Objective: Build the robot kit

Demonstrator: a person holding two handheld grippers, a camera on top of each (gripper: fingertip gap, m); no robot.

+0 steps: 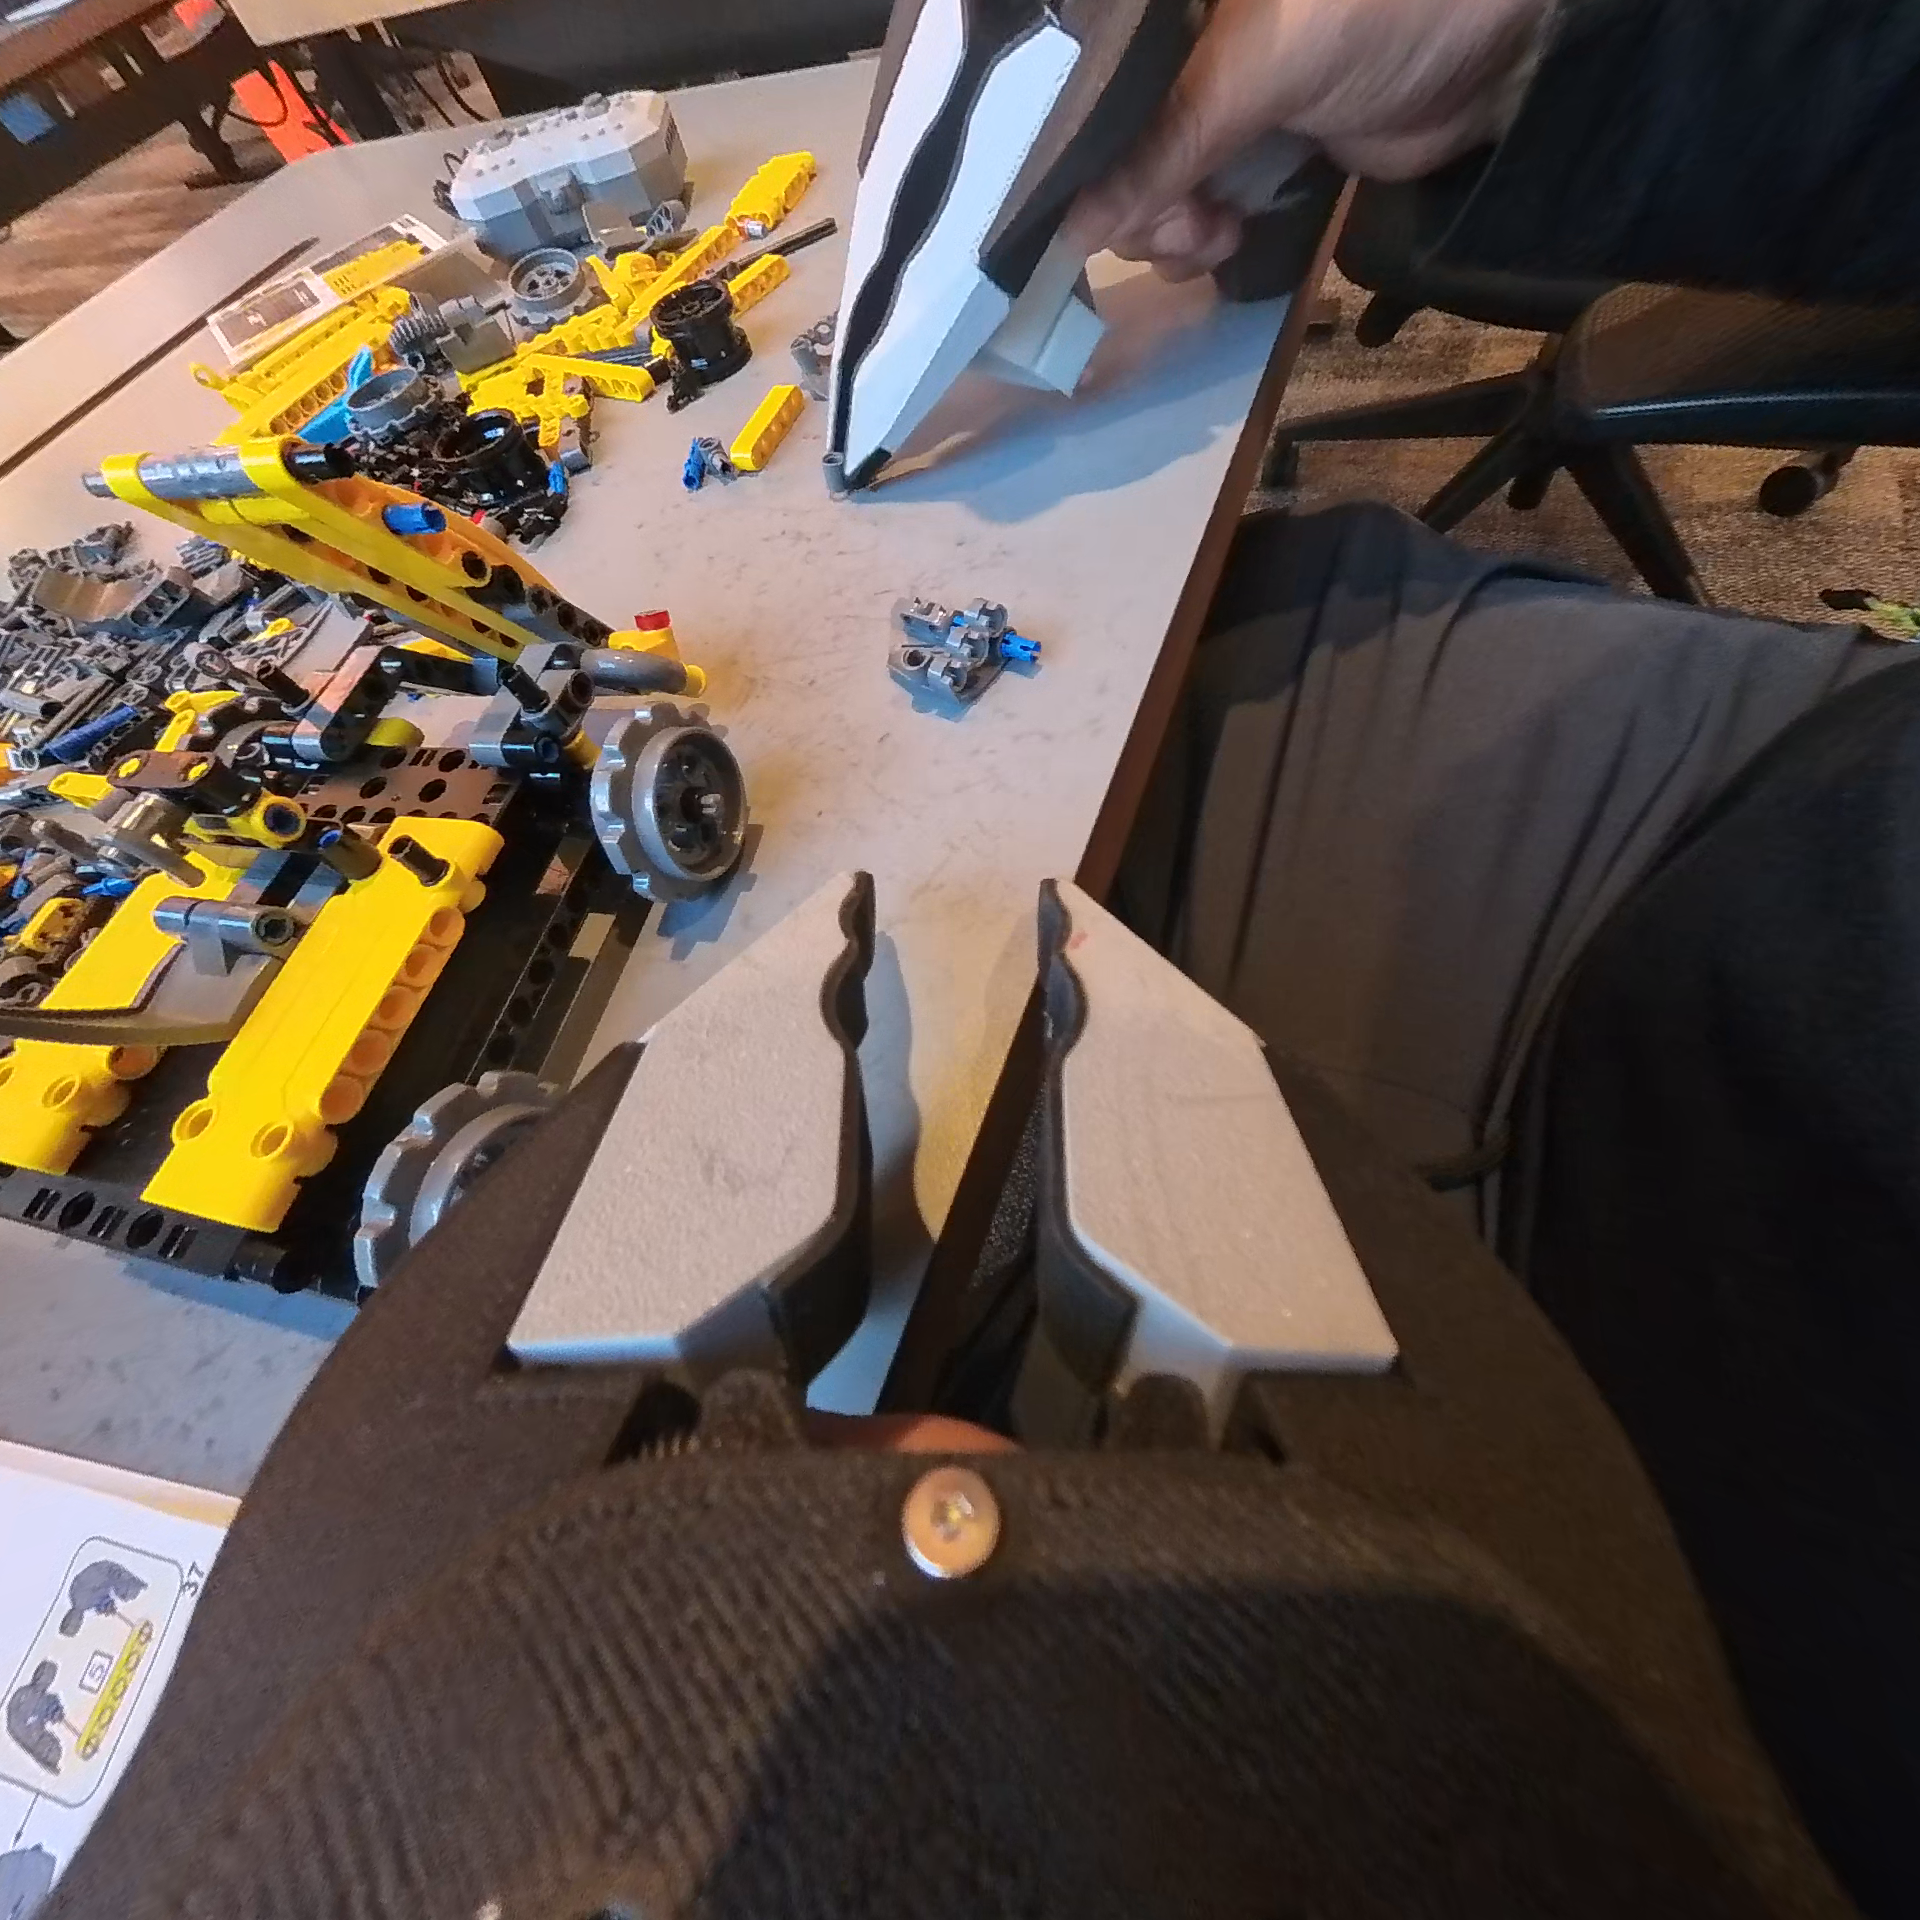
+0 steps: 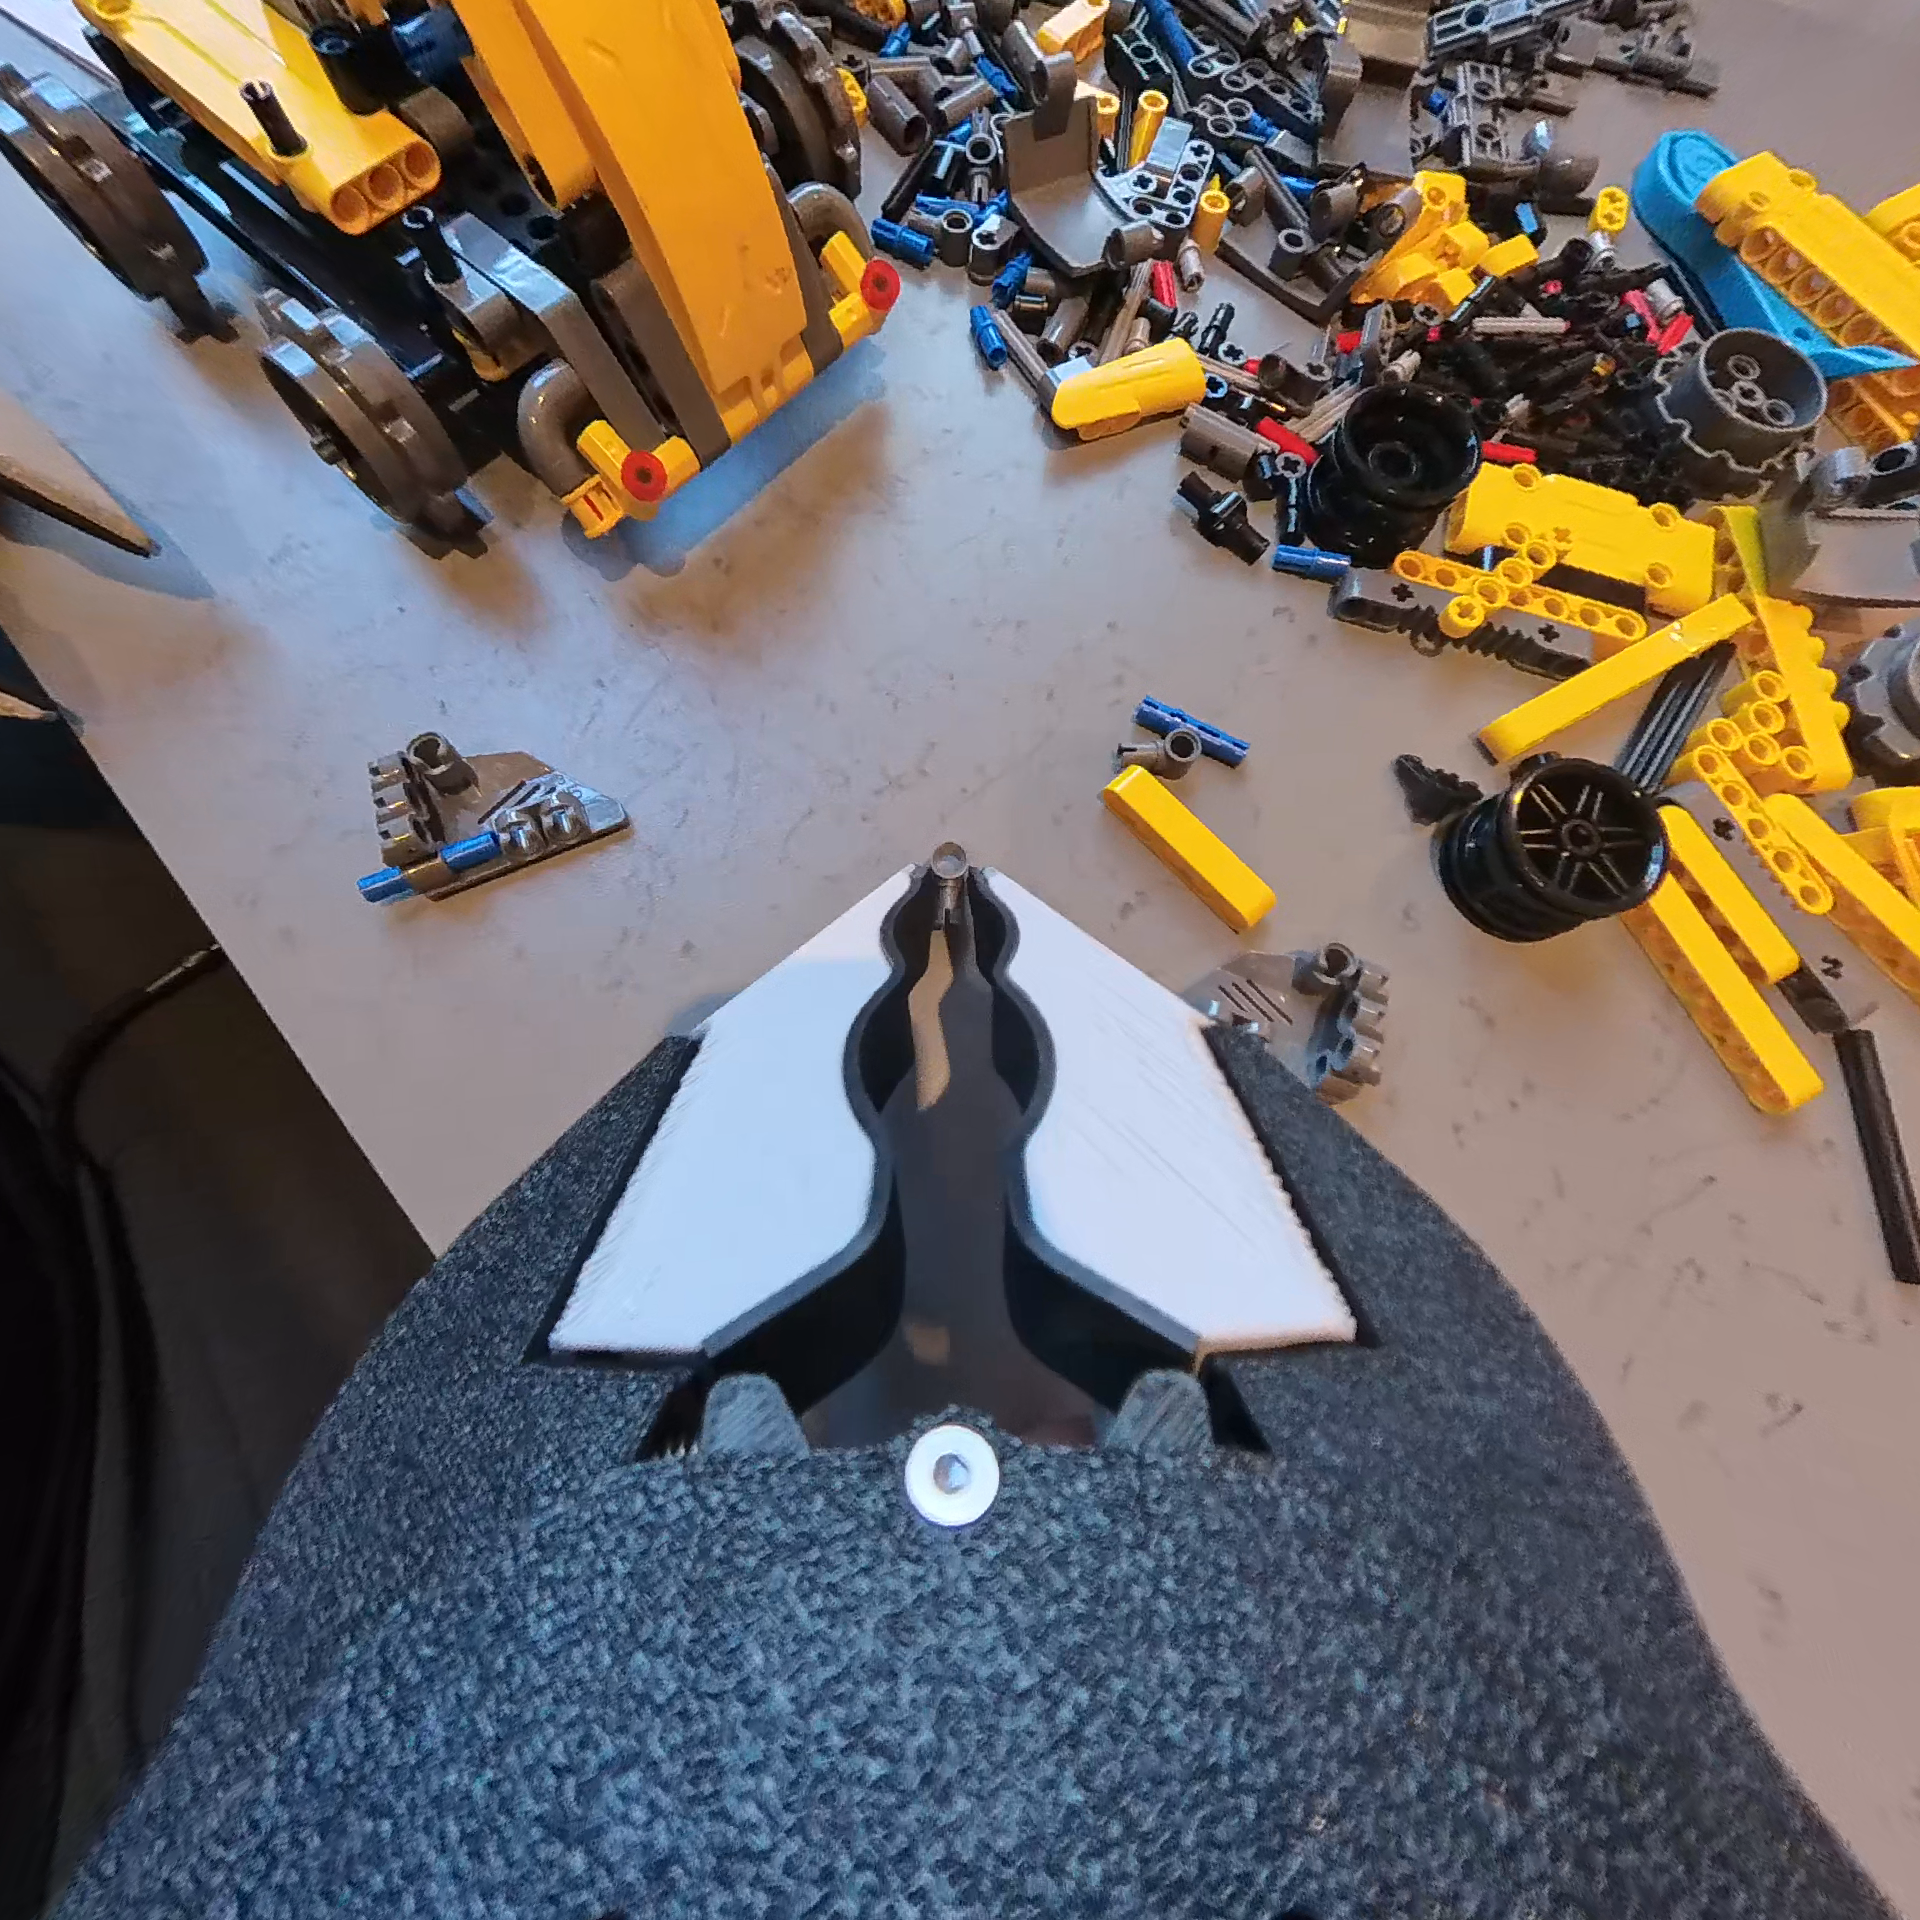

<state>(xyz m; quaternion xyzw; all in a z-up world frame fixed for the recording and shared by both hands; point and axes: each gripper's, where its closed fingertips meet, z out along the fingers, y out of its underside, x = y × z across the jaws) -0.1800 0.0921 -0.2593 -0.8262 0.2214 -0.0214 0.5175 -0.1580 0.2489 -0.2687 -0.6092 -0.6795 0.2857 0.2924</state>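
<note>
My right gripper (image 2: 948, 871) is shut on a small grey pin (image 2: 948, 864) at its tips, just above the grey table (image 2: 779, 665). In the left wrist view the same gripper (image 1: 847, 473) shows with the grey pin (image 1: 834, 470) touching the table, held by a hand (image 1: 1299, 114). My left gripper (image 1: 954, 896) is open and empty above the table's near edge, next to a grey toothed wheel (image 1: 673, 798) of the yellow and black toy vehicle (image 1: 312, 935). A small grey assembly with a blue pin (image 1: 958, 650) lies between the two grippers; it also shows in the right wrist view (image 2: 488, 816).
A heap of loose yellow, black and grey building pieces (image 2: 1507, 364) covers the table's right in the right wrist view. A yellow beam (image 2: 1188, 862) and a grey part (image 2: 1309, 1013) lie by the right gripper. An instruction booklet (image 1: 73, 1662) lies at the lower left. An office chair (image 1: 1662, 395) stands beyond the edge. My hands' fingertips stand some 15 centimeters from each other.
</note>
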